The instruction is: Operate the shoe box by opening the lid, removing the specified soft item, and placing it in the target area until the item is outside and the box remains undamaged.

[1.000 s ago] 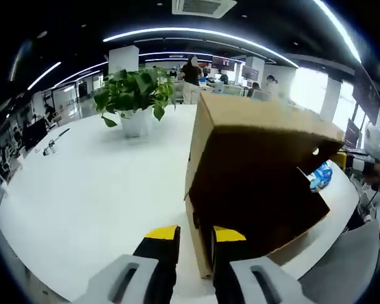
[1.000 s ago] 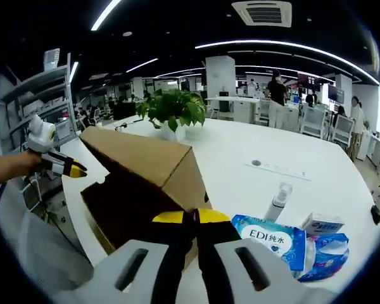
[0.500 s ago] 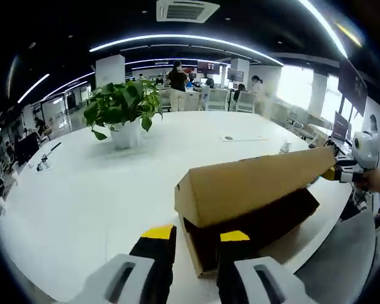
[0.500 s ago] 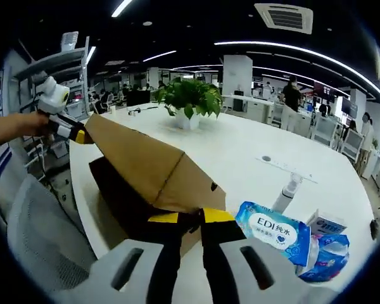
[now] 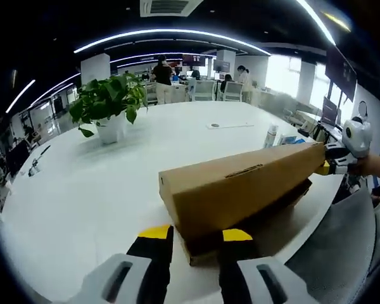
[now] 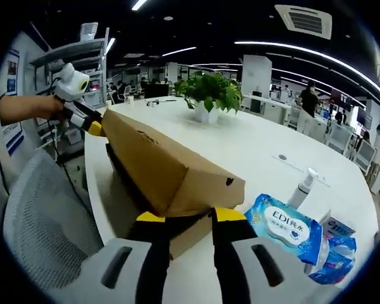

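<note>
Between the parted fingers of the left gripper (image 5: 193,234) sits one end of the shoe box (image 5: 240,190); the right gripper (image 6: 182,218), likewise parted, brackets the other end. Its brown cardboard lid (image 6: 171,166) lies nearly closed, slightly raised.

Shoe box (image 5: 240,190) interior hidden beneath the nearly closed lid (image 6: 168,164); contents indiscernible. Blue wet-wipe pack (image 6: 285,225) partly cut by the right gripper view's edge.

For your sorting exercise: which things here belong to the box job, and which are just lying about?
Job: shoe box, its lid, left gripper, right gripper.

Lying about: potted plant, spray bottle, wipes pack, chair.
</note>
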`<control>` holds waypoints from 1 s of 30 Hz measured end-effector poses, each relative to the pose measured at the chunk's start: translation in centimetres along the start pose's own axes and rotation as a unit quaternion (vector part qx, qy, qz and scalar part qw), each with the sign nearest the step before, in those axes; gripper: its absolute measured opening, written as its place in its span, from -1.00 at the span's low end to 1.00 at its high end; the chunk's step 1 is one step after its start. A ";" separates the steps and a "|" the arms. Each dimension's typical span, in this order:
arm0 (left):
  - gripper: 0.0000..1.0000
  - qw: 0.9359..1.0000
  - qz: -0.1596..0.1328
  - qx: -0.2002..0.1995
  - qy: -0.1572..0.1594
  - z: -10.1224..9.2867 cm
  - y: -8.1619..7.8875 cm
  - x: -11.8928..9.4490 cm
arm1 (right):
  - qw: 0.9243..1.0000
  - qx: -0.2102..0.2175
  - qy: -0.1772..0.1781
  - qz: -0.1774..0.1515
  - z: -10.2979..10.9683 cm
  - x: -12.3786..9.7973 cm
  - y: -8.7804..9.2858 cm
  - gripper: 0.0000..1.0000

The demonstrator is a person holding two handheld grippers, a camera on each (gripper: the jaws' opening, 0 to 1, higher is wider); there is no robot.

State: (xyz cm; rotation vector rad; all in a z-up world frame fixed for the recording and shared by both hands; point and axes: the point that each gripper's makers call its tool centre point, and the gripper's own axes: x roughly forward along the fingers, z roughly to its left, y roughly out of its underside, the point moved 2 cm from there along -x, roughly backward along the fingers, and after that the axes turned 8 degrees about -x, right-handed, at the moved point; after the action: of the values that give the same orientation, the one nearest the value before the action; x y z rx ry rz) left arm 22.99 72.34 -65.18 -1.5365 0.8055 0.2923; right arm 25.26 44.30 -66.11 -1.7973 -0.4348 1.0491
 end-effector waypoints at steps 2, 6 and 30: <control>-0.42 1.000 0.002 0.005 0.003 -0.1 0.1 0.0 | 1.000 -0.005 -0.004 0.002 0.3 0.0 0.3 -0.48; -0.36 1.000 0.017 0.015 0.010 -0.4 0.7 0.0 | 1.000 -0.005 -0.019 -0.002 1.1 -0.1 0.5 -0.40; -0.25 0.997 0.064 0.018 0.024 -0.4 4.0 2.2 | 0.997 0.045 -0.049 0.039 2.8 1.3 3.2 -0.28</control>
State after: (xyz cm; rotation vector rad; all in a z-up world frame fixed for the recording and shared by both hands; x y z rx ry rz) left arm 21.88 71.50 -69.56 -1.4655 0.9447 0.3331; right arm 23.27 45.28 -70.00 -1.7009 -0.3728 1.1959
